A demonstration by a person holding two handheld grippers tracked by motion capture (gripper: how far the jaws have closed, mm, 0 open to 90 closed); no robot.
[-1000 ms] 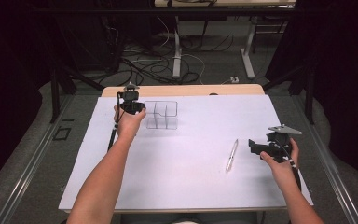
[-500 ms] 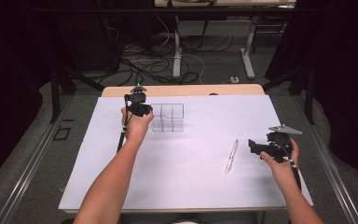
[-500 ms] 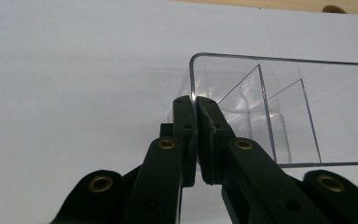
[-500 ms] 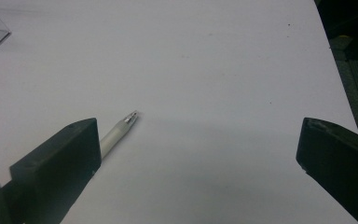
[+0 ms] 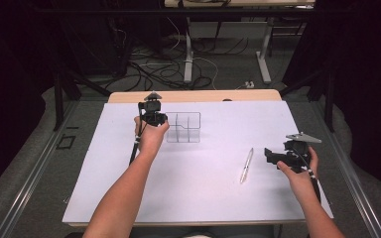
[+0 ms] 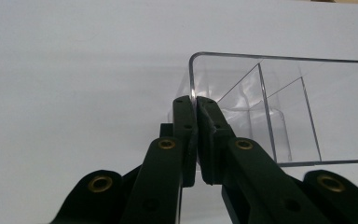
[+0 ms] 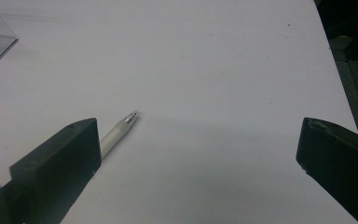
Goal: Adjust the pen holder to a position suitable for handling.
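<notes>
One clear plastic divided organizer [image 6: 279, 107], thin wall pinched, slim white pen [image 5: 246, 165]

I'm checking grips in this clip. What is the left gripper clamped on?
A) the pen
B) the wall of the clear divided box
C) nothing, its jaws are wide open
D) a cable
B: in the left gripper view the left gripper has its jaws pinched on the rim of the clear divided box.

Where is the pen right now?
In the high view the pen lies flat on the white table cover, toward the right side, just left of the right claw and nearer the person than the clear organizer.
</notes>
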